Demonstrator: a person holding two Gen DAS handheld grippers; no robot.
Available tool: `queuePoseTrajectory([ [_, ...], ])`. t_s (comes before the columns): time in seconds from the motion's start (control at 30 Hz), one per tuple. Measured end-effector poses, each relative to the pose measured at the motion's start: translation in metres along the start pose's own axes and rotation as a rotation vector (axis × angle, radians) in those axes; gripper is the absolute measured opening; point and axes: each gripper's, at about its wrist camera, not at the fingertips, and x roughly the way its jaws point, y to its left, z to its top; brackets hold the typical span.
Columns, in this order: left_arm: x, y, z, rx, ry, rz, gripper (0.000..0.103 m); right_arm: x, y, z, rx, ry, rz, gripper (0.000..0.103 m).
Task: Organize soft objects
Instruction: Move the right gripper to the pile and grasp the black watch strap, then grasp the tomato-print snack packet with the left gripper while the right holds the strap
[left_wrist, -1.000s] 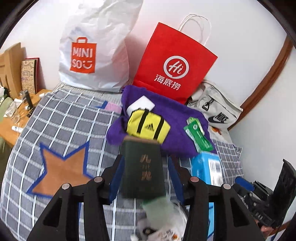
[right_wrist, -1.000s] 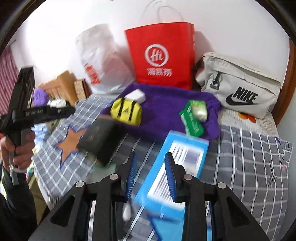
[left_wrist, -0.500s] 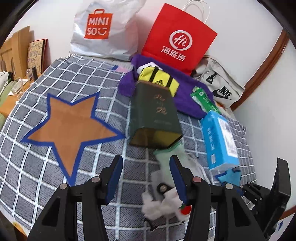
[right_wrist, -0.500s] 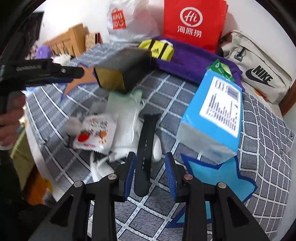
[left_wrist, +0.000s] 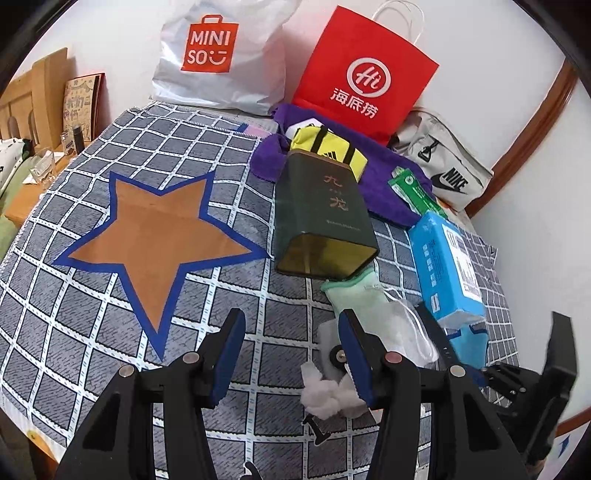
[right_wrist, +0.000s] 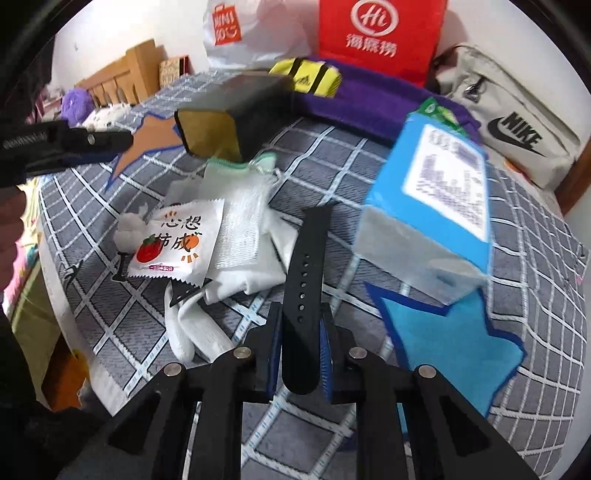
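My right gripper points down at the bed, its jaws closing on a black watch strap whose near end sits between the pads and touches both. Left of the strap lie a white sock, a mesh pouch, a snack packet and a cotton ball. My left gripper hangs open over the checked blanket with nothing between its fingers. Just right of it are the cotton ball and a mint pouch.
A dark green tin lies on its side mid-bed, with a blue tissue box to its right. Behind are a purple towel, a yellow pouch, a red paper bag, a white shopping bag and a grey waist bag.
The left gripper let go of the green tin, which now lies on the bed, and sank toward the blanket. The right gripper came down and narrowed onto the black strap.
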Motion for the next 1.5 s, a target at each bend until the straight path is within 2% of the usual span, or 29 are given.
queuePoseTrajectory([
  [0.13, -0.003, -0.008, -0.004, 0.019, -0.003, 0.004, 0.050, -0.021, -0.010, -0.017, 0.026, -0.026, 0.034, 0.018],
  [0.23, -0.003, -0.014, -0.007, 0.033, -0.001, 0.015, 0.050, -0.029, -0.015, -0.035, 0.031, -0.025, 0.015, 0.017],
  [0.27, -0.003, -0.015, -0.008, 0.035, 0.004, 0.019, 0.050, -0.030, -0.018, -0.040, 0.042, -0.020, 0.007, 0.010],
  [0.5, 0.001, -0.026, -0.013, 0.049, 0.034, 0.016, 0.050, -0.015, -0.040, -0.059, 0.096, 0.013, -0.021, 0.013],
  [0.53, 0.001, -0.028, -0.014, 0.057, 0.035, 0.021, 0.050, -0.013, -0.042, -0.058, 0.099, 0.012, -0.018, 0.015],
  [0.57, 0.002, -0.030, -0.014, 0.063, 0.037, 0.024, 0.050, -0.012, -0.042, -0.057, 0.102, 0.003, -0.007, 0.023],
  [0.6, 0.002, -0.031, -0.014, 0.068, 0.040, 0.027, 0.050, -0.012, -0.042, -0.056, 0.102, -0.004, -0.001, 0.037],
  [0.67, 0.004, -0.033, -0.015, 0.073, 0.046, 0.030, 0.050, -0.012, -0.040, -0.052, 0.097, -0.039, -0.002, 0.056],
  [0.7, 0.006, -0.034, -0.015, 0.074, 0.052, 0.029, 0.050, -0.012, -0.041, -0.051, 0.093, -0.050, -0.005, 0.057],
  [0.77, 0.010, -0.035, -0.015, 0.073, 0.066, 0.025, 0.050, -0.005, -0.039, -0.045, 0.082, -0.054, -0.011, 0.056],
  [0.8, 0.012, -0.035, -0.015, 0.075, 0.073, 0.022, 0.050, 0.002, -0.039, -0.041, 0.083, -0.042, -0.012, 0.048],
  [0.87, 0.013, -0.036, -0.016, 0.080, 0.080, 0.019, 0.050, 0.008, -0.041, -0.038, 0.088, -0.043, -0.027, 0.040],
  [0.93, 0.013, -0.038, -0.017, 0.089, 0.091, 0.000, 0.050, 0.010, -0.039, -0.035, 0.071, -0.042, -0.036, 0.024],
  [0.97, 0.012, -0.041, -0.018, 0.099, 0.093, -0.018, 0.050, 0.010, -0.039, -0.034, 0.068, -0.041, -0.030, 0.021],
  [1.1, 0.012, -0.055, -0.022, 0.152, 0.088, -0.066, 0.051, 0.008, -0.038, -0.038, 0.063, -0.068, -0.030, 0.020],
  [1.2, 0.018, -0.068, -0.028, 0.196, 0.103, -0.086, 0.059, 0.003, -0.043, -0.040, 0.107, -0.080, -0.003, 0.020],
  [1.3, 0.026, -0.081, -0.034, 0.254, 0.103, -0.056, 0.068, -0.010, -0.046, -0.042, 0.132, -0.110, 0.006, 0.020],
  [1.37, 0.031, -0.087, -0.036, 0.281, 0.106, -0.050, 0.069, -0.015, -0.047, -0.043, 0.140, -0.122, 0.014, 0.020],
  [1.43, 0.042, -0.090, -0.038, 0.289, 0.134, -0.043, 0.074, -0.019, -0.049, -0.044, 0.140, -0.127, 0.007, 0.020],
  [1.5, 0.056, -0.093, -0.043, 0.316, 0.176, -0.005, 0.074, -0.020, -0.052, -0.044, 0.146, -0.124, -0.002, 0.020],
])
